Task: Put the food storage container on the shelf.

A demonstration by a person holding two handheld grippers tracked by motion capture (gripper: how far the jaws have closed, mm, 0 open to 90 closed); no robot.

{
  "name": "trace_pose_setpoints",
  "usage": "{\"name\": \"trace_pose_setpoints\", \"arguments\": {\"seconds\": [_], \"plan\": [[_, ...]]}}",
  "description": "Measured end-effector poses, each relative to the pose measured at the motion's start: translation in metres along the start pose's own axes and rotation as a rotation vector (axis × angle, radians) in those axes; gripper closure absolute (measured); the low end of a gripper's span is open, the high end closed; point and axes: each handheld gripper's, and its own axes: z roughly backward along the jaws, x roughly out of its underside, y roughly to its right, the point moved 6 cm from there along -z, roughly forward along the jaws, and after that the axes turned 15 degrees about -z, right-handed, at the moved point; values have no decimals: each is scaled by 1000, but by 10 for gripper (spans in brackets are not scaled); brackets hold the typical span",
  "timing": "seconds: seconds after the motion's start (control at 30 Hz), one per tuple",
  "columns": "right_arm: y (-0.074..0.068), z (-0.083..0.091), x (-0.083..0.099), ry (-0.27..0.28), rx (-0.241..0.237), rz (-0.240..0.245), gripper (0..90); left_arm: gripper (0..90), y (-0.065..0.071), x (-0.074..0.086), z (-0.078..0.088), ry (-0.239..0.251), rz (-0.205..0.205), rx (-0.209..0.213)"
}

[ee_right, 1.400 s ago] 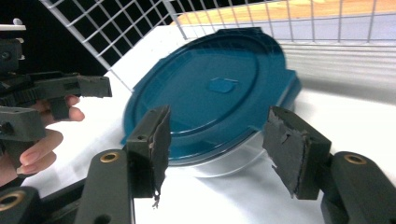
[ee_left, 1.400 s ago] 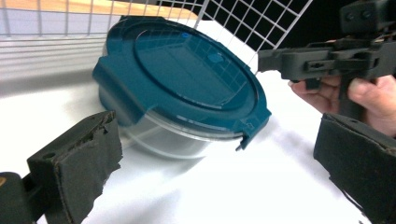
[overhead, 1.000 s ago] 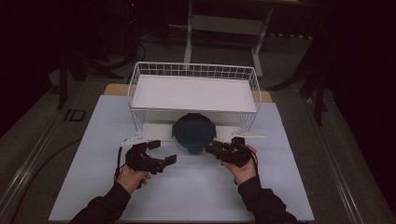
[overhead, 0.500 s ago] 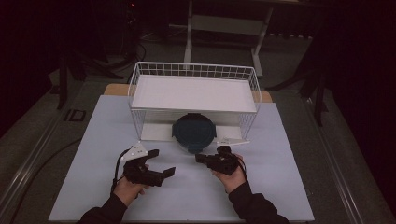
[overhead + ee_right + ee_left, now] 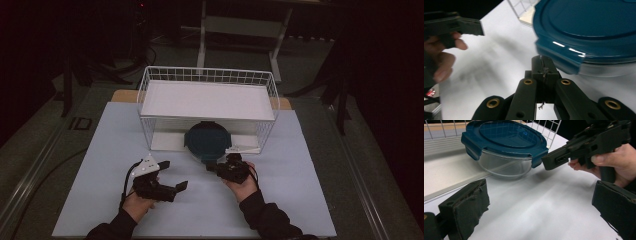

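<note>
A round glass container with a dark blue clip lid (image 5: pixel 206 141) sits on the white table, against the front of the white wire basket (image 5: pixel 150 80). My right gripper (image 5: pixel 211 168) is shut with nothing between its jaws, and its tip lies just in front of the container's near edge. In the right gripper view the closed tip (image 5: pixel 544 65) points at a lid clip of the container (image 5: pixel 594 27). My left gripper (image 5: pixel 172 175) is open and empty, to the container's near left. In the left gripper view its jaws (image 5: pixel 539 210) frame bare table, with the container (image 5: pixel 504 137) and the right gripper (image 5: pixel 584 147) beyond.
The wire basket holds a flat white board (image 5: pixel 207 99) and spans the table's back half. A white sheet (image 5: pixel 240 149) lies under its front right corner. The pale table mat (image 5: pixel 300 200) reaches the near edge. Dark floor and stands surround the table.
Both hands have drawn back from the container's sides toward the near edge. The right gripper has shifted left and now sits in front of the container.
</note>
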Motion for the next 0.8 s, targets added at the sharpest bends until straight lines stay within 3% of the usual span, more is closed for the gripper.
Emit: {"name": "trace_pose_setpoints", "arguments": {"seconds": [0.1, 0.8], "plan": [[5, -2, -3, 4, -9, -16, 898, 12, 0, 0, 0, 3, 0, 2], [29, -24, -37, 42, 67, -32, 898, 12, 0, 1, 1, 19, 9, 4]]}}
